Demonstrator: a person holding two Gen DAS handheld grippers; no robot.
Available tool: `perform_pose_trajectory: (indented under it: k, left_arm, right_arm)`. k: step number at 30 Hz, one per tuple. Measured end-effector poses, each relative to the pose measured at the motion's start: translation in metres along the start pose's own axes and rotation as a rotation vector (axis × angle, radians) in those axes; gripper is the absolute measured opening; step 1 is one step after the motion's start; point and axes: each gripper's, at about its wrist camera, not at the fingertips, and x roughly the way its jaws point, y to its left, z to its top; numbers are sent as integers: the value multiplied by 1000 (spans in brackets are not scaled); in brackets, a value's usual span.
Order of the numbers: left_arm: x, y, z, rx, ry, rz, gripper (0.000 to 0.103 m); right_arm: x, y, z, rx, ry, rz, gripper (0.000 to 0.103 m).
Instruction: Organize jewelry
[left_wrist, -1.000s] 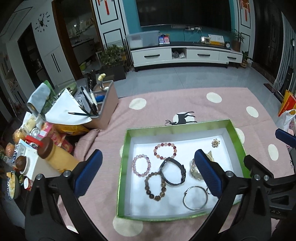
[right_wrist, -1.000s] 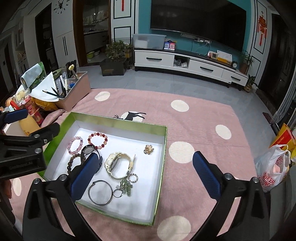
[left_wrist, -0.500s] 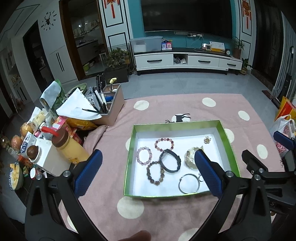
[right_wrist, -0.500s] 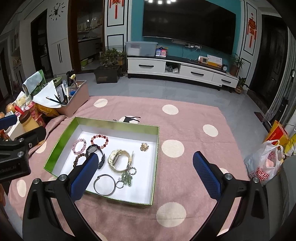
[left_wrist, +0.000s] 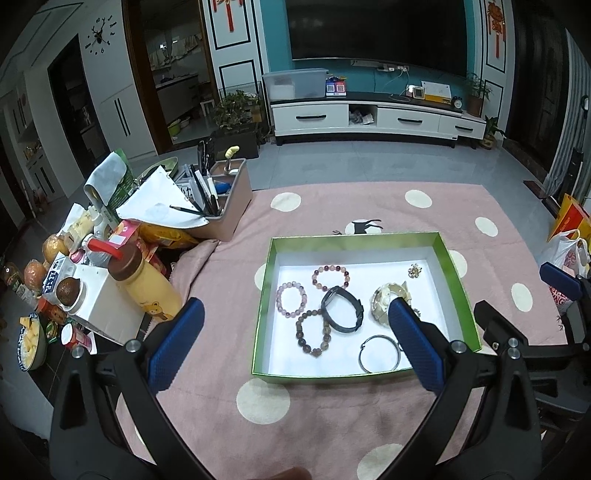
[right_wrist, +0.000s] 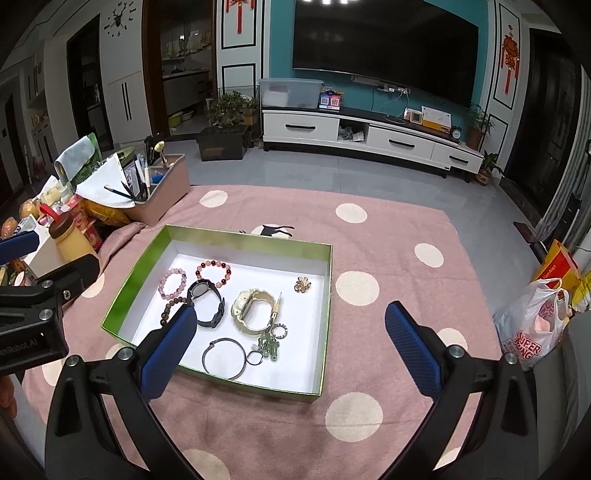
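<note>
Hovering high over everything, both sets of tongs are spread wide with nothing in them: left tongs (left_wrist: 291, 317) over the near-left part of the green box (left_wrist: 264, 286), right tongs (right_wrist: 290, 319) over its right half. All the jewelry sits loose inside that box on the pink dotted rug (left_wrist: 332, 410). Nearest the front wall is the silver bangle (right_wrist: 223, 357), with a small ring (right_wrist: 254, 357) and a green charm cluster (right_wrist: 269, 345) just beside it; that's where I'd expect trouble, since thin hoops lying flat on a slick white floor probably skid away from fat blue pads, or two pieces come up tangled. Mid-box, the black watch (right_wrist: 205, 302) touches the brown bead bracelet (left_wrist: 312, 332), so grabbing one could drag the other. The cream watch (right_wrist: 255, 308) is next to it, then the pink bead bracelet (left_wrist: 291, 298) and red bead bracelet (right_wrist: 213, 274), and the gold brooch (right_wrist: 302, 284) sits alone toward the far right corner. Compared with a second ago, both tongs have backed up and away, so the box looks smaller and more rug shows; nothing inside has shifted.
</note>
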Motion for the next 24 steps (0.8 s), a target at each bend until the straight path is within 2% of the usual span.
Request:
perform_pose_trajectory:
  k: [11,24]
  left_arm:
    - [14,6,0,0,16,33,101]
    - [21,8,-3,-4,25,38,101]
  right_arm:
    - [8,-6,1,11,6,-7,102]
    - [9,-9,4,20,7,-3,102]
